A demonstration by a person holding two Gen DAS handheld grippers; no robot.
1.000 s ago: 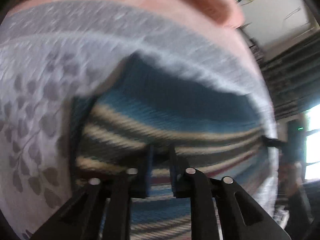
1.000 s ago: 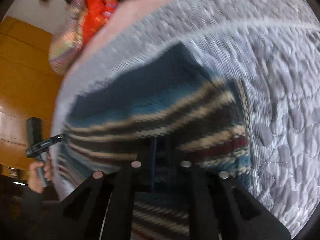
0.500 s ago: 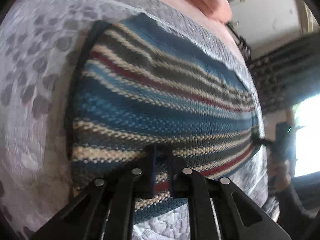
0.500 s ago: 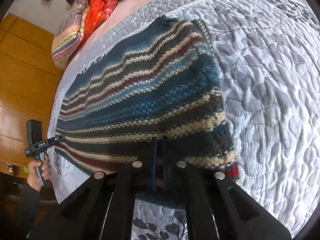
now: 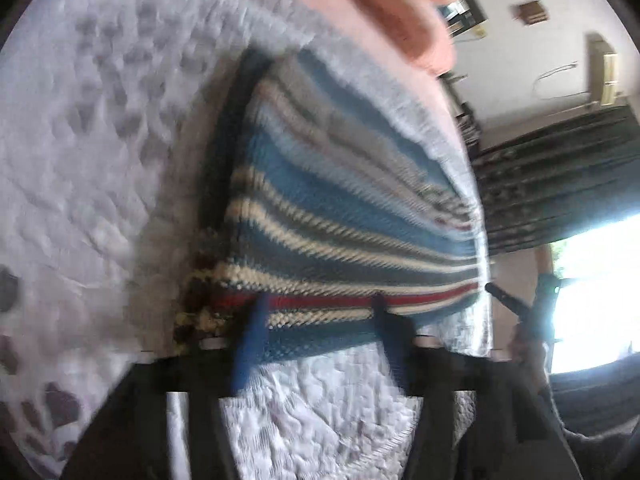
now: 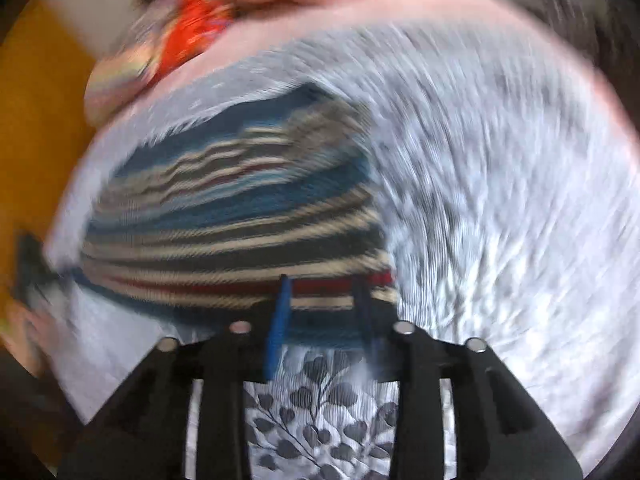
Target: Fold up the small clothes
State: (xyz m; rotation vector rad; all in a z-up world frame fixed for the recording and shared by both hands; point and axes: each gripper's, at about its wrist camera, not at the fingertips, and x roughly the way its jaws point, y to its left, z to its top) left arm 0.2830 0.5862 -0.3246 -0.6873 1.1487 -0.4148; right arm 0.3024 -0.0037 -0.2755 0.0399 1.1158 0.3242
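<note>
Quilted grey bedspread [image 6: 500,220] carries my folded striped knit [image 6: 240,224] (both views blurred); left gripper [image 5: 316,320] and right gripper [image 6: 322,300] both spread apart at its near edge.

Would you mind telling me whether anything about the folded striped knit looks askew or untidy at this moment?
Slightly. In the left wrist view the striped knit has a dark under-layer sticking out along its left edge, so the layers are not flush. Both views are blurred; otherwise it lies flat on the quilt, nothing spilled or damaged.
</note>
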